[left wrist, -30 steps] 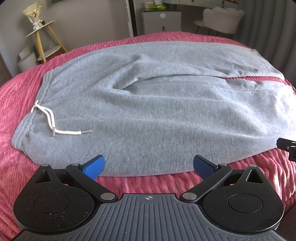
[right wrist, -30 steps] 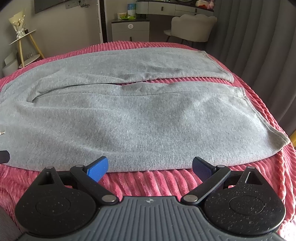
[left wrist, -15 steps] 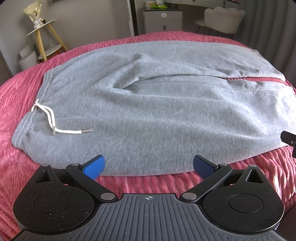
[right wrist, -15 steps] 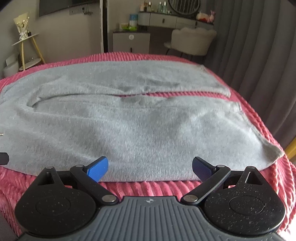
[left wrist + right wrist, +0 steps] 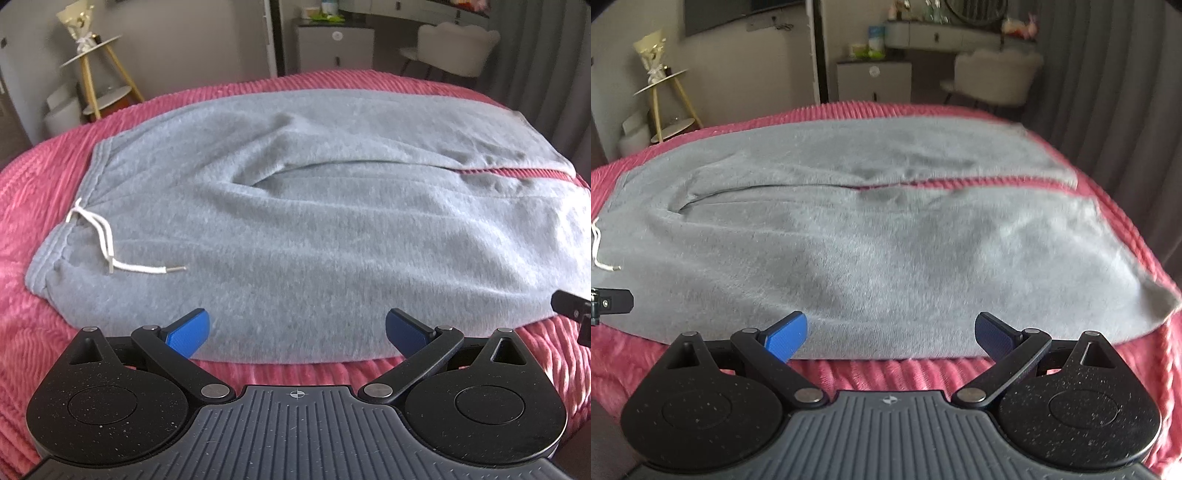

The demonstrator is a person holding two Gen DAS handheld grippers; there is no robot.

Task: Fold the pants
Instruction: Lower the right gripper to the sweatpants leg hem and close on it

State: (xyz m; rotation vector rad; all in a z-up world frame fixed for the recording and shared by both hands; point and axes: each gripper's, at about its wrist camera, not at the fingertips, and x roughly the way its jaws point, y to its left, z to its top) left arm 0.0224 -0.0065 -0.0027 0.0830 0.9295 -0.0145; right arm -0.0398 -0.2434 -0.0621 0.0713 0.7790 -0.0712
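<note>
Grey sweatpants [image 5: 314,229] lie flat on a pink ribbed bedspread [image 5: 37,206], waistband at the left with a white drawstring [image 5: 107,247], both legs running right. My left gripper [image 5: 297,332] is open, its blue pads just over the near edge of the pants by the hip. In the right wrist view the same sweatpants [image 5: 886,251] fill the bed, cuffs at the right. My right gripper [image 5: 890,332] is open over the near leg's edge. Nothing sits between either pair of pads.
A gold-legged side table [image 5: 92,74] stands beyond the bed at the left. A white cabinet [image 5: 873,79] and a pale chair [image 5: 993,74] stand behind. Grey curtains [image 5: 1115,92] hang at the right. The bedspread [image 5: 1137,236] drops away at the right edge.
Both views have tilted up slightly and show more of the room behind; the right one most. The pants lie as before, and both grippers stay open.
</note>
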